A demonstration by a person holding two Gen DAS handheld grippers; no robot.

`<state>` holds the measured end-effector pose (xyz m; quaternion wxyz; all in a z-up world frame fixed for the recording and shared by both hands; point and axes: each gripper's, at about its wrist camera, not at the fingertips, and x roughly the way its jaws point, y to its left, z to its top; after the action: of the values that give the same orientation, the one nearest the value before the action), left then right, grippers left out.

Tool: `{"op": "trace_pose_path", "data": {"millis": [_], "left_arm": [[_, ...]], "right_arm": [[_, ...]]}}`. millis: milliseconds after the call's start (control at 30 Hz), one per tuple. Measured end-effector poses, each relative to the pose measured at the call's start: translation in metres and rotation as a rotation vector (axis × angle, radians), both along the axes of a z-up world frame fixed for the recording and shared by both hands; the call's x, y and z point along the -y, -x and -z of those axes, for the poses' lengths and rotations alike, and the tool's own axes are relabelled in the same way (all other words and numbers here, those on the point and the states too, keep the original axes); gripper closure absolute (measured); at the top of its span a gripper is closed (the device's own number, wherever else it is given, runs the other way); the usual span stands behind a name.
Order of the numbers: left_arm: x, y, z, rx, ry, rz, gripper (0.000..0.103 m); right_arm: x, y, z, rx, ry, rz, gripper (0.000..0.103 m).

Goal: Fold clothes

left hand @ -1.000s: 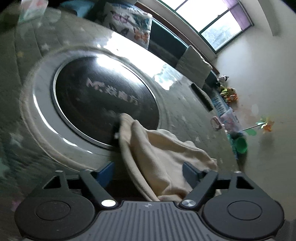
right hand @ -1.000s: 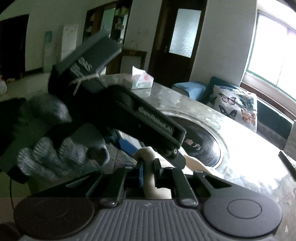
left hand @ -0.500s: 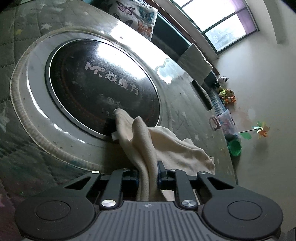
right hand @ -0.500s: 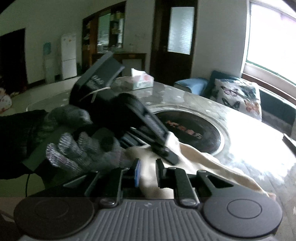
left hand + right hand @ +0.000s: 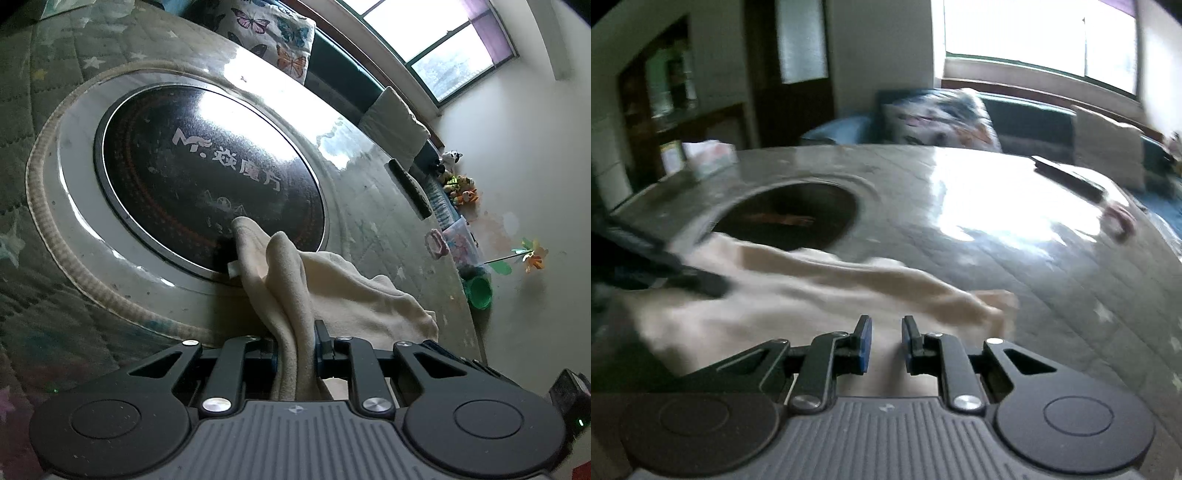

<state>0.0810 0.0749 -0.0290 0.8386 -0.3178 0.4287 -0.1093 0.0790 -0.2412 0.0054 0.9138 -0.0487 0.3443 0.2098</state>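
Having just clamped the left claw (image 5: pixel 295 345) on a bunched cream garment (image 5: pixel 332 288), right claw (image 5: pixel 884 343) now swinging away slightly parted and empty, ready to regrip.

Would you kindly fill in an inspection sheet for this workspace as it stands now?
Surface: round table under a quilted star-print cover, with a black glass hob set in the middle.
Job's things: one cream garment, bunched, its tip lying on the hob's edge.
Clutter: dark remote; tissue box.
Grippers: left gripper shut on a fold of the garment; right gripper has a small gap between its pads, over the garment; grip unclear through blur.
Cables: nothing seen.
Surroundings: butterfly cushion, window, toys on the floor.
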Motion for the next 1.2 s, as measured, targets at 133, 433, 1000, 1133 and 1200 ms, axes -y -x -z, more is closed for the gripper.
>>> {"op": "trace_pose_path", "data": {"millis": [133,433,1000,1133,1200], "left_arm": [[0.003,0.000,-0.002,0.005,-0.030,0.007,0.084],[0.008,-0.003,-0.005,0.009,-0.072,0.001,0.084],[0.025,-0.002,-0.015,0.053,-0.191,-0.004,0.084],[0.038,-0.009,-0.028,0.078,-0.217,0.016,0.085],[0.045,-0.014,-0.035,0.091,-0.226,0.030,0.085]], "right_arm": [[0.020,-0.007,0.004,-0.009,-0.034,0.061,0.090],[0.049,-0.026,0.011,-0.025,-0.082,0.174,0.076],[0.063,-0.025,0.017,-0.064,-0.235,0.185,0.092],[0.072,-0.020,0.007,-0.040,-0.276,0.186,0.093],[0.078,-0.019,0.000,-0.019,-0.290,0.185,0.093]]}}
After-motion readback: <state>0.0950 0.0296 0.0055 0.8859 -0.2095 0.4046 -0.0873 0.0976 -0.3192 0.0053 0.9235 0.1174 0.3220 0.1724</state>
